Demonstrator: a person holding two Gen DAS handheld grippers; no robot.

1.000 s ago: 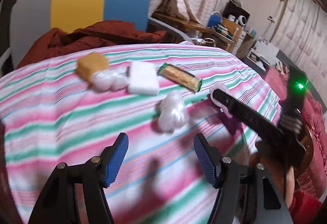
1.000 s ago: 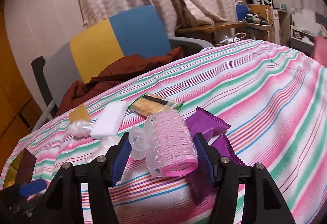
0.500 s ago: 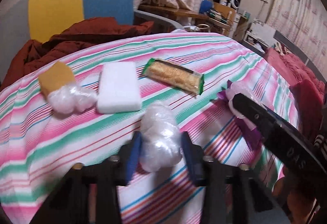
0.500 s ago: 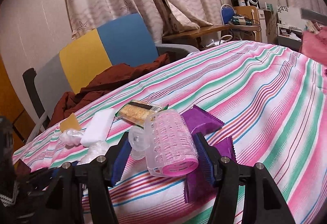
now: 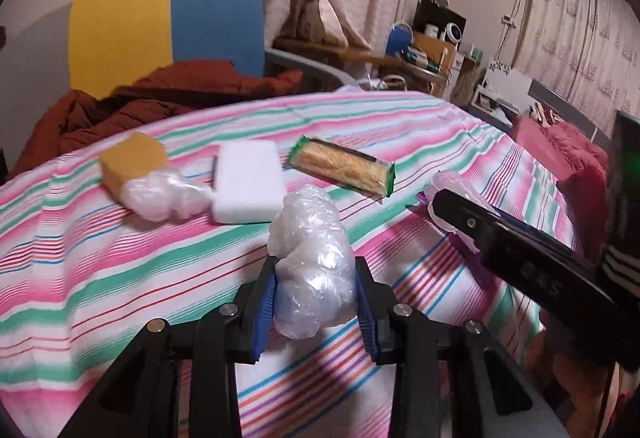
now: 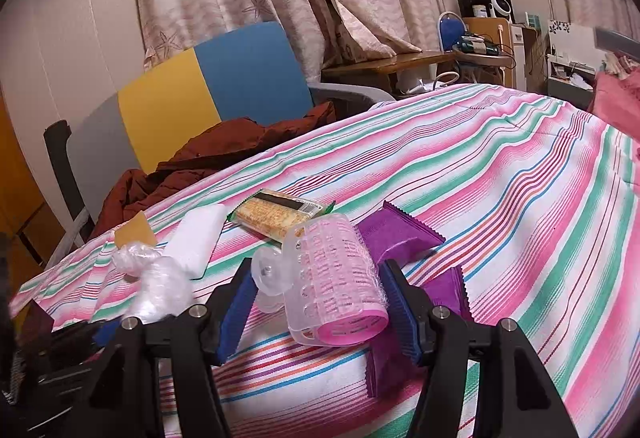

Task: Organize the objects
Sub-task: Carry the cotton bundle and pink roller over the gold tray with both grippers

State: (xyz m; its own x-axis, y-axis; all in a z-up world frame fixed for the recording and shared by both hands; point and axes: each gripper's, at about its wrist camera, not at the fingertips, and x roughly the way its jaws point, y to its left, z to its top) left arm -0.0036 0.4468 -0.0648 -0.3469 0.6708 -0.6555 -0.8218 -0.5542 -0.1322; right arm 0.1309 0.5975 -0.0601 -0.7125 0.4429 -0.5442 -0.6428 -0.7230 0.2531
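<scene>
Plastic wad (image 5: 310, 262) sits clamped between your left gripper's (image 5: 316, 302) blue pads, above the striped cloth (image 5: 120, 258). Your right gripper (image 6: 320, 302) pinches the pink roller (image 6: 340, 282) over purple packets (image 6: 396, 234). Sponge (image 5: 246, 180) and snack bar (image 5: 342, 166) lie just beyond

Tablecloth (image 5: 120, 262): pink, green and white stripes
Hair roller (image 6: 340, 282): pink, clear casing
Packets (image 6: 400, 234): purple
Sponge (image 5: 134, 162): yellow-brown
Foam block (image 5: 246, 180): white
Snack bar (image 5: 342, 166): golden, green-edged wrapper
Plastic wad (image 5: 312, 262): clear
Chair (image 5: 168, 26): yellow and blue
</scene>
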